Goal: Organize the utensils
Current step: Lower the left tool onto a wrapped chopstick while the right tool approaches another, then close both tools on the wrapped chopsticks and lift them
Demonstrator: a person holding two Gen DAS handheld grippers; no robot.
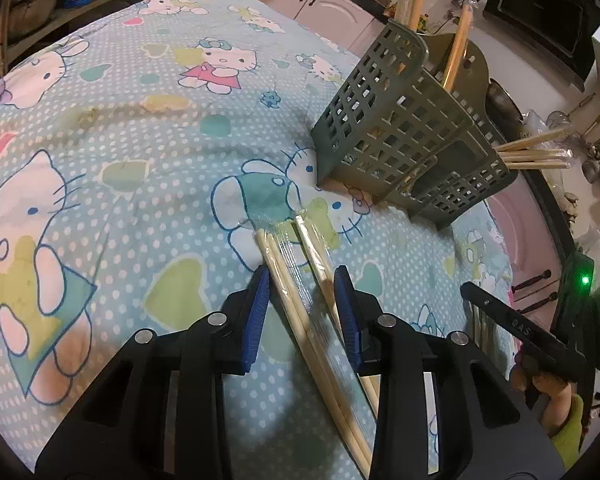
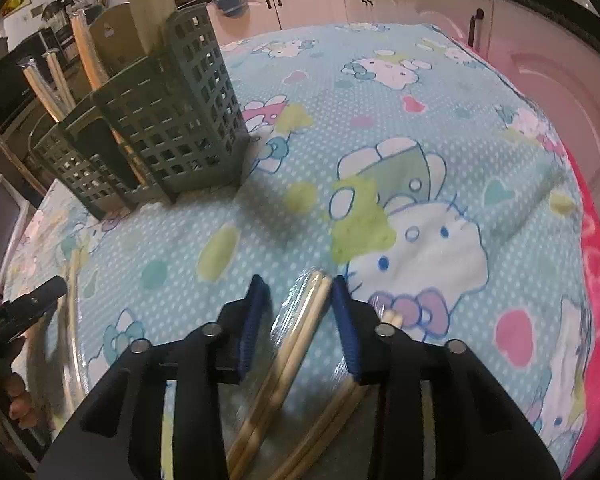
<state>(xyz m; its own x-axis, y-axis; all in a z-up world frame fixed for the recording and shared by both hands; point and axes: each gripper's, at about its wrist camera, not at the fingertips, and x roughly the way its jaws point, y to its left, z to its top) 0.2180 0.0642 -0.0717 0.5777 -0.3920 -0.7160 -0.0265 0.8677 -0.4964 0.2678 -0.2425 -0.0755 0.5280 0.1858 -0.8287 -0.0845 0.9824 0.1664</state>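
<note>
Left wrist view:
- Lying across the whole surface: cartoon-cat tablecloth (image 1: pixel 140 128), pale blue with white dots
- Lying flat on the cloth between the fingers of the left gripper (image 1: pixel 302 296): chopsticks in clear wrap (image 1: pixel 300 280), ends pointing toward the holder
- Standing narrow around that bundle: blue pads (image 1: pixel 258 312); right-hand pad sitting against or just beside one stick, left-hand pad showing a thin strip of cloth beside the sticks; firm clamping cannot be told
- Standing upright near the far right edge of the cloth: green grid utensil holder (image 1: pixel 384 120), stepped in several compartments
- Sticking out of the holder's taller rear compartments and a low side one: more wooden chopsticks (image 1: pixel 532 152)
- Showing at the right edge: the other device and a hand (image 1: pixel 548 396) gripping its handle

Right wrist view:
- Standing at the upper left on the cloth (image 2: pixel 420 120): the same holder (image 2: pixel 172 120)
- Lying between the fingers of the right gripper (image 2: pixel 300 300): a second wrapped chopstick bundle (image 2: pixel 300 340), tips reaching just past the fingertips
- Standing narrow: right-hand pad touching the sticks, left-hand pad apart from them
- Lying under the right finger: another pair of sticks (image 2: pixel 392 318), ends only partly seen
</note>
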